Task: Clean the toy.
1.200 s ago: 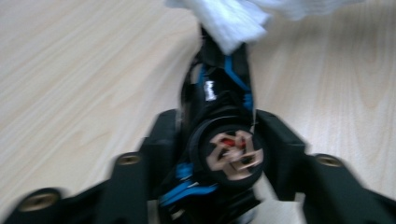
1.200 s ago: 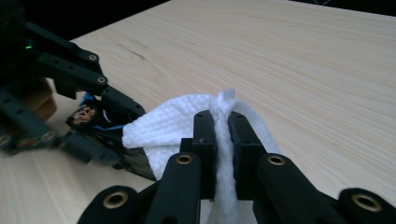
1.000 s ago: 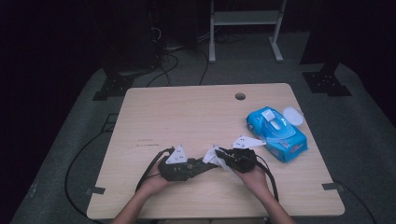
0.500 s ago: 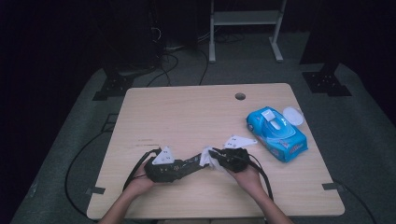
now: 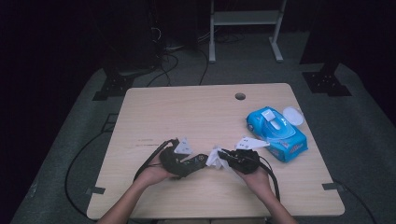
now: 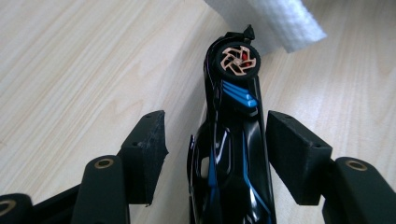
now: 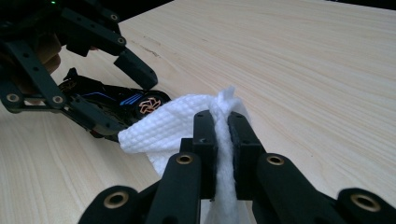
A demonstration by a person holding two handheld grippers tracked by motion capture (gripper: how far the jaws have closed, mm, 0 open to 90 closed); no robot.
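- A black toy car point(image 6: 233, 154) with blue stripes and a copper-spoked wheel is seen lying lengthwise between the jaws of the left gripper point(image 6: 217, 154). The jaws are spread wide, and a gap shows on each side of the car in the left gripper view, so whether the car is touched by either pad cannot be told.
- A white wet wipe point(image 7: 187, 123) is pinched in the right gripper point(image 7: 222, 135), whose jaws are drawn narrow on a bunched fold of it.
- The loose part of the wipe is draped ahead of the right gripper's jaws and lies against the wheel end of the toy car, just past the tips of the left gripper's jaws.
- In the high view, the two grippers are held tip to tip, with the wipe point(image 5: 215, 157) between them.
- A blue wet wipe pack point(image 5: 280, 135) is lying on the wooden table point(image 5: 187, 112), behind and beside the right gripper point(image 5: 229, 157). Its white flip lid point(image 5: 293, 115) is open; what the pack holds cannot be made out.
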